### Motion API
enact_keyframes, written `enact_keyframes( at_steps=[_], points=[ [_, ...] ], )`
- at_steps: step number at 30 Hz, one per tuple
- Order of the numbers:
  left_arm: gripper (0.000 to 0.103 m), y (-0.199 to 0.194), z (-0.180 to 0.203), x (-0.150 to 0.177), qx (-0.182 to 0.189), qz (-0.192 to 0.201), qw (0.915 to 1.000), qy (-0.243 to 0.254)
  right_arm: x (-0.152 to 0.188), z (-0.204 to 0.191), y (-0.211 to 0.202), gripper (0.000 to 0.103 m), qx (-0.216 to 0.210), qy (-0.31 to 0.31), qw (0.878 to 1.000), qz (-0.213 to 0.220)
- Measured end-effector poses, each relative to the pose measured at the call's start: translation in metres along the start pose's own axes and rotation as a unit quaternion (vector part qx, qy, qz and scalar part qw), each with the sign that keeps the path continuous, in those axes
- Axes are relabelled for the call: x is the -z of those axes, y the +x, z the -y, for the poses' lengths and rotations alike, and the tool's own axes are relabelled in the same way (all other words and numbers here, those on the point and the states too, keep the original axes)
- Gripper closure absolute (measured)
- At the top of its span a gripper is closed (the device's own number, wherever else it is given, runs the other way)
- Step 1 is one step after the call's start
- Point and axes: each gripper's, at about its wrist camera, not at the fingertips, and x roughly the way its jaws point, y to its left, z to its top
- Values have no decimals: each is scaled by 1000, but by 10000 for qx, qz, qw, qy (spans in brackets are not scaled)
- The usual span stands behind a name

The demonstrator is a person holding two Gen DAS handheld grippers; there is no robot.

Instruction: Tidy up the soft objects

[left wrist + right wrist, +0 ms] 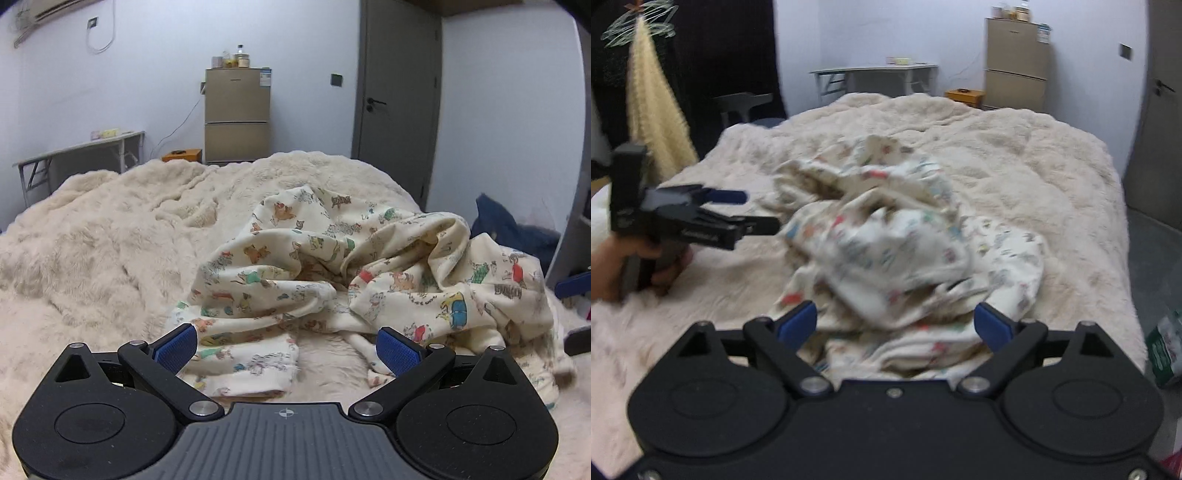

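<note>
**Both grippers ready to grab the rumpled cloth**

A printed cloth (369, 269) lies in a messy heap on the bed (92, 240), which has a fluffy cream blanket over it. The left gripper (288, 345) has its jaws wide apart and holds nothing. It sits low, just in front of the near edge of the cloth. The right gripper (895, 321) is also spread wide and empty, with the heap just past its tips. That view is blurry, so it looks to be moving.

This seems to be the start: no grab yet. Next, each gripper should close on an edge or corner, then pull the cloth flat to fold it.

No box, basket or bag for the cloth shows up.
</note>
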Motion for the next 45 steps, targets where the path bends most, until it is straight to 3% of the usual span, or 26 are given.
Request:
enact_keyframes(
  at_steps=[8,9,10,12,13,17,21,23,27,31,36,40,45],
  points=[
    [0,3,-2,5,-150,-65,9998,82,-4,-16,21,25,487,-298,9983,117],
    [0,4,-1,6,-146,-82,9998,119,-6,-12,26,32,575,-252,9979,178],
    [0,5,0,7,-142,-95,9997,154,-8,-6,30,49,673,-107,9974,247],
    [0,7,2,9,-134,-117,9996,222,-11,4,35,68,713,149,9969,306],
    [0,7,2,10,-132,-129,9996,232,-13,8,38,83,610,224,9972,372],
    [0,5,0,11,-117,-104,9997,176,-28,20,26,95,620,331,9943,805],
    [0,4,-3,10,-123,-60,9999,104,-60,40,-4,97,677,707,9851,1413],
    [0,4,-2,10,-123,-57,9998,110,-82,52,-23,97,930,785,9767,1769],
    [0,3,0,11,-121,-62,9998,153,-107,69,-43,97,1167,907,9663,2106],
    [0,4,0,12,-123,-88,9998,134,-110,85,-18,92,1574,744,9719,1582],
    [0,5,-3,12,-139,-136,9998,106,-69,112,45,80,2072,988,9728,305],
    [0,10,-3,11,-178,-185,9995,198,-15,110,38,55,1515,1445,9769,434],
    [0,17,-8,10,-346,-153,9986,370,3,101,20,46,1042,1467,9824,501]
  ],
)
